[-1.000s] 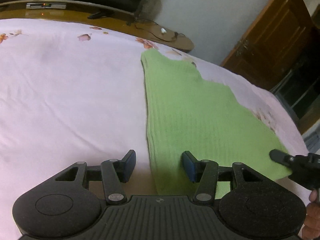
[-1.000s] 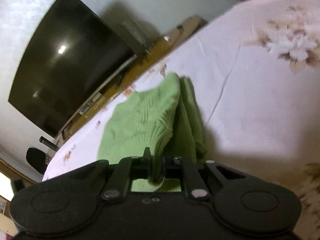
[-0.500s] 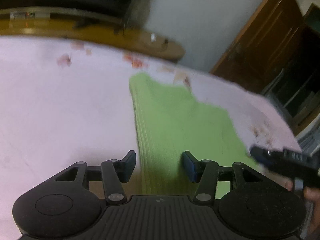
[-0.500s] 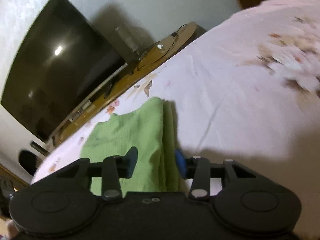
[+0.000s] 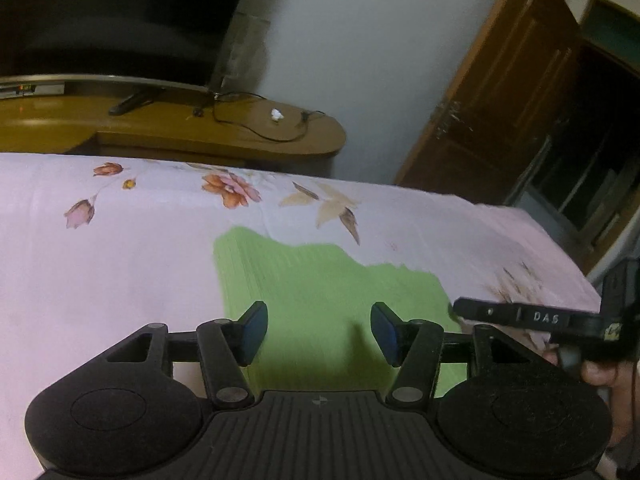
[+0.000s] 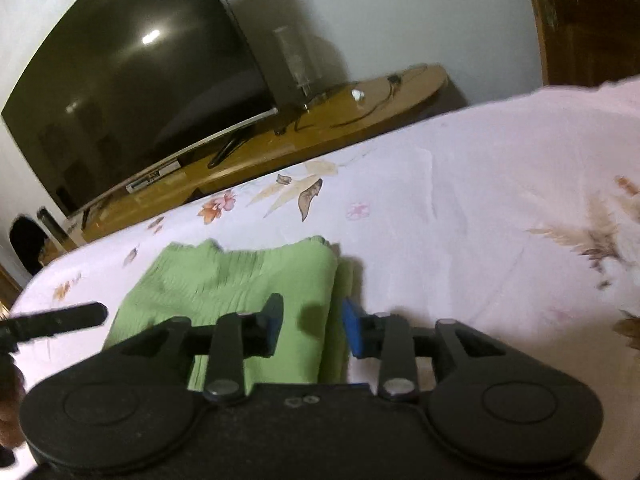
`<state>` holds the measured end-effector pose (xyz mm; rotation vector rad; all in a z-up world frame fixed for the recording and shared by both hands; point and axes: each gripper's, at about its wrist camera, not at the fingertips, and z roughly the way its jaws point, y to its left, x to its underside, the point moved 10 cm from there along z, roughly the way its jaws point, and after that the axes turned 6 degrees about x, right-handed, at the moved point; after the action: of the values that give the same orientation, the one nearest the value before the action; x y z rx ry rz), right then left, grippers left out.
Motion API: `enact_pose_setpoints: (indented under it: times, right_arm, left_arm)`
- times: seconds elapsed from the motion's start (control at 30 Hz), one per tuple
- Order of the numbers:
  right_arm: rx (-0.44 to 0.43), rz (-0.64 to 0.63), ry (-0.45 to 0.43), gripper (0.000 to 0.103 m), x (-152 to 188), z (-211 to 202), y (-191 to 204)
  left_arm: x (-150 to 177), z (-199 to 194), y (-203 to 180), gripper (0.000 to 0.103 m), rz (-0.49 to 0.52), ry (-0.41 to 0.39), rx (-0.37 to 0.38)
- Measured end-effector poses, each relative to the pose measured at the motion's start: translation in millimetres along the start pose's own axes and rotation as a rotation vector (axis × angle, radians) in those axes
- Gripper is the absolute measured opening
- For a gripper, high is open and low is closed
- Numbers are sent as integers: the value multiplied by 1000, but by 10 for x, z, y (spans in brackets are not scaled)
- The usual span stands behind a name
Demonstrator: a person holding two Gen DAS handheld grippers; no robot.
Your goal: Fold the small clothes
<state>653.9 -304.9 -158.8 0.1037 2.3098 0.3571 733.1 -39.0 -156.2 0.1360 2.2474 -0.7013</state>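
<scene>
Both your grippers have backed away from the ribbed green knit garment (image 5: 320, 280), folded over on the pale pink floral bedsheet (image 5: 100, 264); one fold looks done, more may remain. Left gripper (image 5: 319, 334) opened wider, empty; right gripper (image 6: 312, 326) released it, jaws apart. No containers visible.

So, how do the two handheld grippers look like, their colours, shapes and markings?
Both are matte black plastic. The left gripper and the right gripper each have two round side discs, a ribbed centre plate, silver pivot screws and blue finger pads. White letters "DAS" mark the right gripper's side.
</scene>
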Motion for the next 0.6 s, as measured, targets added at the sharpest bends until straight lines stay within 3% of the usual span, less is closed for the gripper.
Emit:
enact_pose_setpoints:
  times: [0.1,0.2,0.23,0.27,0.33,0.43,0.53,0.6]
  right_arm:
    - [2,33,30,36,-54,246,-109]
    - [-52,50,72,37,-30,345,-98]
    - [-60,50,67,32,-40,349,-86]
    - [-65,43,60,16,-47,343,-68]
    - [-77,-2,21,8,-94,302,-22]
    - [-72,-32,-85,8,-212,177,-16]
    - [13,-86,26,12,-25,372,-165]
    - [1,-101,-12,22,-83,248,-156]
  left_arm:
    - [-60,155,196,57,-29,16,-35]
    - [-33,370,427,57,-110,46,-28]
    - [17,443,491,56,-152,55,-12]
    - [72,498,536,51,-184,58,-5]
    - [164,506,599,47,-211,15,-23]
    - [207,444,690,47,-256,-62,-60]
    - [118,348,694,47,-240,-88,-115]
    - [-41,241,559,47,-147,-119,-117]
